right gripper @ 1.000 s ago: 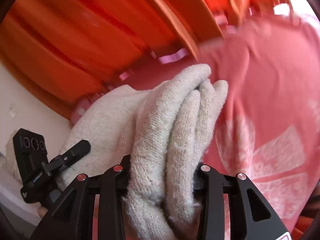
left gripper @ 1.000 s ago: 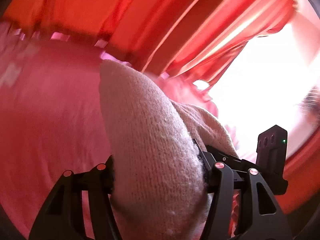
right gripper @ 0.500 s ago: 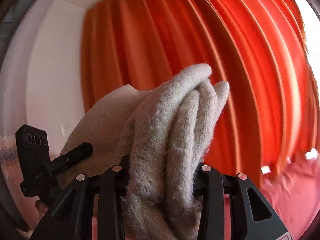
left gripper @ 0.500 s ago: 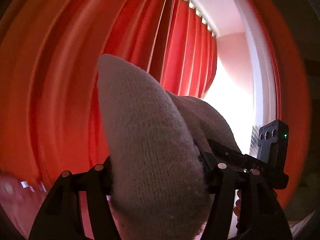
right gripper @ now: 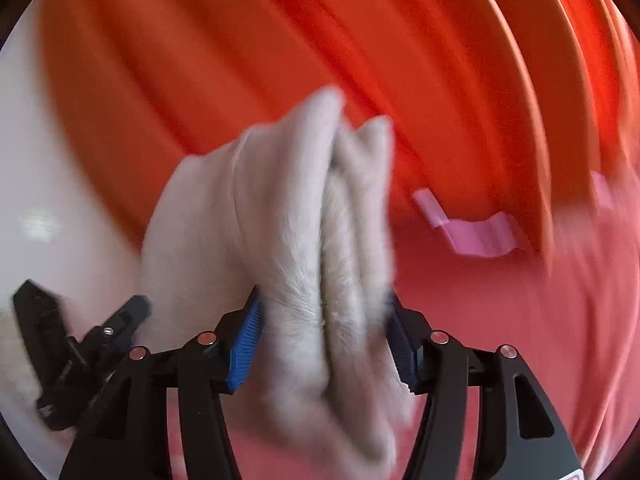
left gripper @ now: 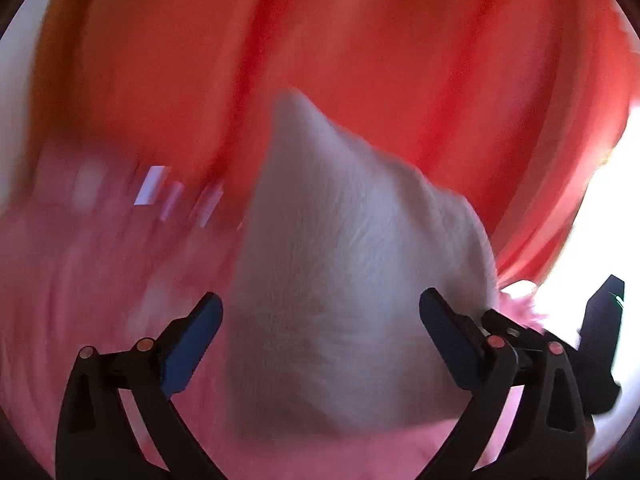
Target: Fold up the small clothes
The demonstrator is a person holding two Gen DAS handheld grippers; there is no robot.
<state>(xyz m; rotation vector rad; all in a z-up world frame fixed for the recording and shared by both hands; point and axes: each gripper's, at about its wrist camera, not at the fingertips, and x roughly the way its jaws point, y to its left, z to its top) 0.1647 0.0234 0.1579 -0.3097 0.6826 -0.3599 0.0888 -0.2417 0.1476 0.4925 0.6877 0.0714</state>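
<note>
Item: cream knit garment [left gripper: 340,300], soft, light, floppy; take it by its folded edges. Your left tongs [left gripper: 320,344], just opening, stand spread around it. Your right tongs [right gripper: 324,344], also just opening, touch its bunched folds [right gripper: 320,240] at six o'clock.

Red curtains, bright window

Pleated orange-red curtains [right gripper: 400,60] hang behind a pink bedspread [right gripper: 520,320]; daylight glares at a window [left gripper: 600,220], white wall [right gripper: 60,200] opposite.
</note>
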